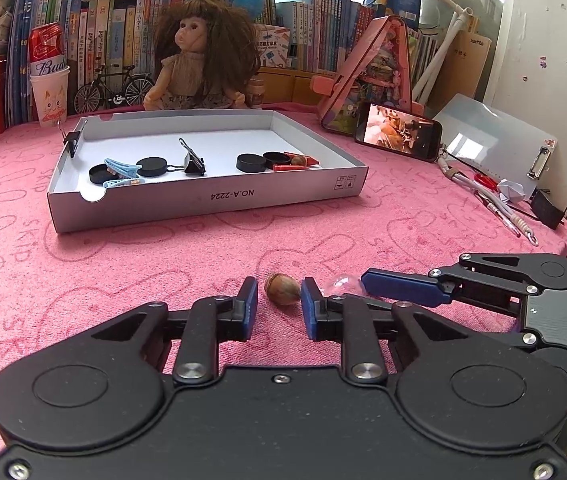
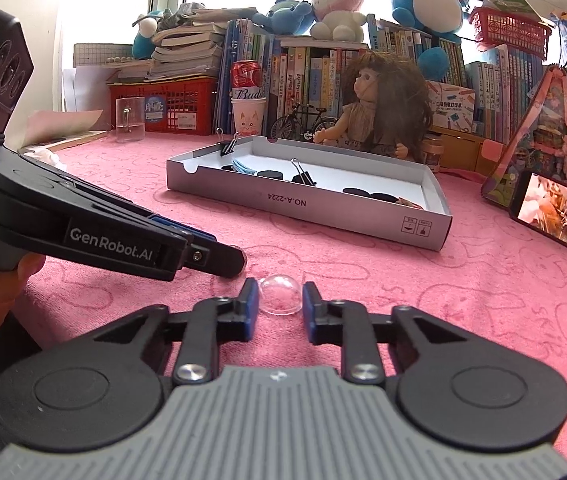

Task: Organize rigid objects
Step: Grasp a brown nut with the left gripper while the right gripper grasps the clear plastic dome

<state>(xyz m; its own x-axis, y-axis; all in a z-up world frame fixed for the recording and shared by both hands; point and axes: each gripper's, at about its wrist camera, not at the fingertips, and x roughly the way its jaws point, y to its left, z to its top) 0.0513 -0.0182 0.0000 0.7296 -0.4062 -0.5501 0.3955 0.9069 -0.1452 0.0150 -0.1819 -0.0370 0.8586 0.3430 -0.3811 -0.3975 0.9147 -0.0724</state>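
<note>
- One acorn [image 1: 282,289] is clamped between the pads of the left gripper [image 1: 279,300], low on the cloth at 6 o'clock from the box.
- One clear dome [image 2: 279,294] is seen pinched by the right gripper [image 2: 279,298], just beside the acorn at its 3 o'clock.
- One white cardboard box [image 1: 211,200] is seen holding four black round caps [image 1: 250,163], two black binder clips [image 1: 194,164] inside it with a third on its rim, blue hair clips [image 1: 121,168], red pieces and a second acorn.
- A pink towel cloth [image 1: 123,272] with rabbit outlines covers the surface; books [image 1: 123,20], one doll [image 1: 199,64], plush toys and one lit phone [image 1: 397,134] are ranged at 12 o'clock.
- "NO.A-2224" is read on the box, "Bud" on one red can [image 1: 46,50], "GenRobot.AI" on the left gripper.
</note>
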